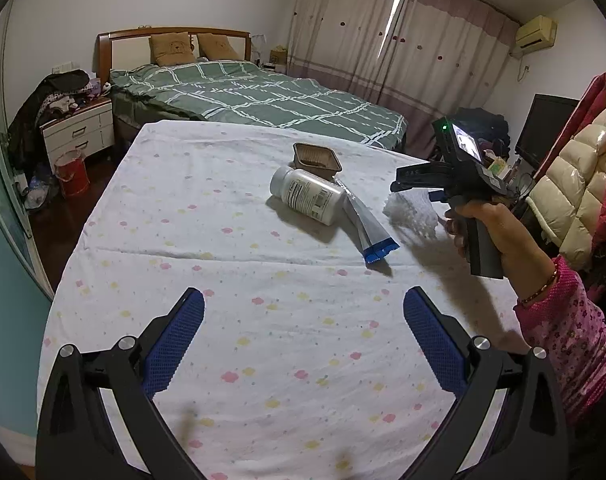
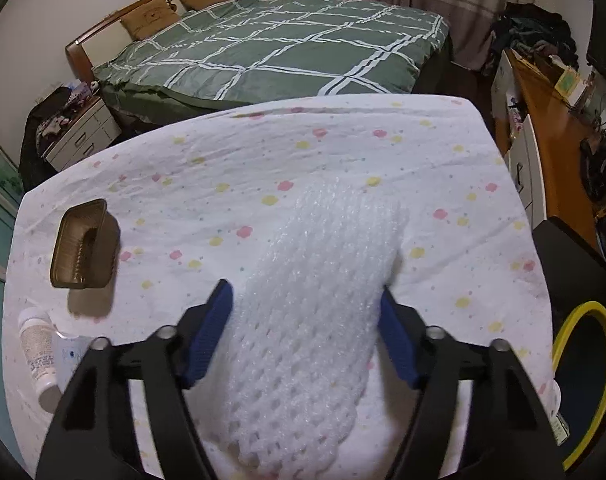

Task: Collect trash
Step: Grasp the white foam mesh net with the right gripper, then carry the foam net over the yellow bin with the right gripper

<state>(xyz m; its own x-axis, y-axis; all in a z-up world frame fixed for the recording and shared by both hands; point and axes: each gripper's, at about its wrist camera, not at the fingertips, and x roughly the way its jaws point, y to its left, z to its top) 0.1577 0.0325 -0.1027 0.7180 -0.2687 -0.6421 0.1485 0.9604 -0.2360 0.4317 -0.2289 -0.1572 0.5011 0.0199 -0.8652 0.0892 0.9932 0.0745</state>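
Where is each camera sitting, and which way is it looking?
Left wrist: on the left gripper, looking across the table at the white bottle, brown tray and the hand holding the right gripper.
Right wrist: on the right gripper, looking down at the foam net between its fingers.
Both show table, tray, bottle, bed.

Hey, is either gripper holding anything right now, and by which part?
Right gripper clamps the white foam net across its middle, a pad on each side. Left gripper is open, empty.
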